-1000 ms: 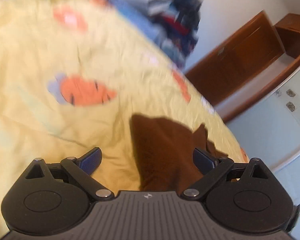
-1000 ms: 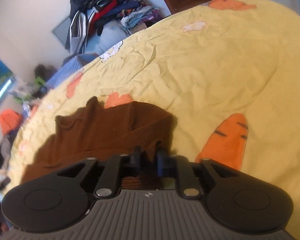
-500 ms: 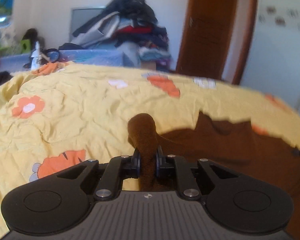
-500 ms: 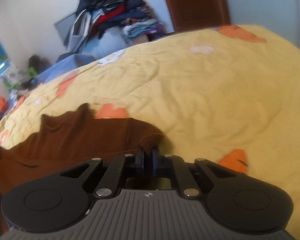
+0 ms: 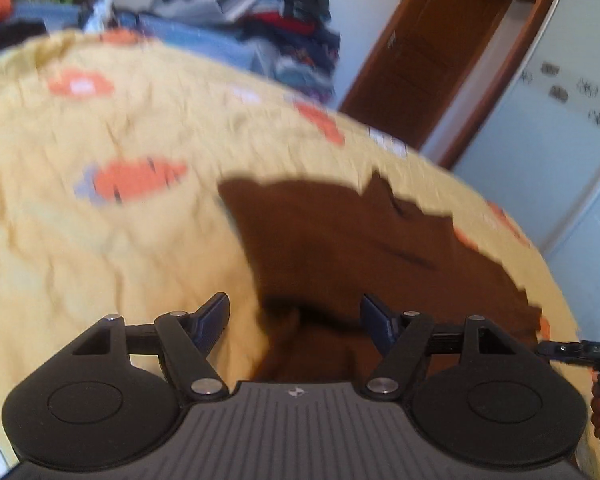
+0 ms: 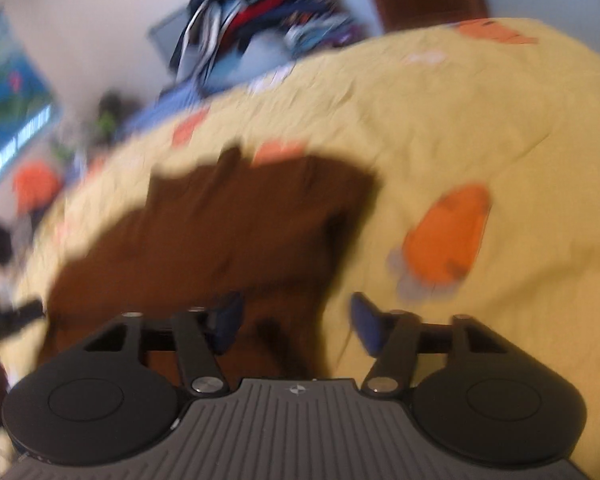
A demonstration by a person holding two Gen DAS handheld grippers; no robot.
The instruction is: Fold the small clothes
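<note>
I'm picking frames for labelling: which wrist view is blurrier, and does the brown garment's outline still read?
Right wrist view: heavy motion smear, the brown garment has soft edges, though the right gripper body stays sharp. Left wrist view: milder blur, the garment outline reads fairly well, the left gripper is crisp; fisheye bends the yellow bedspread in both.

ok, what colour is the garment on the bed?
Plain brown garment, no print visible; left wrist view shows it best.
</note>
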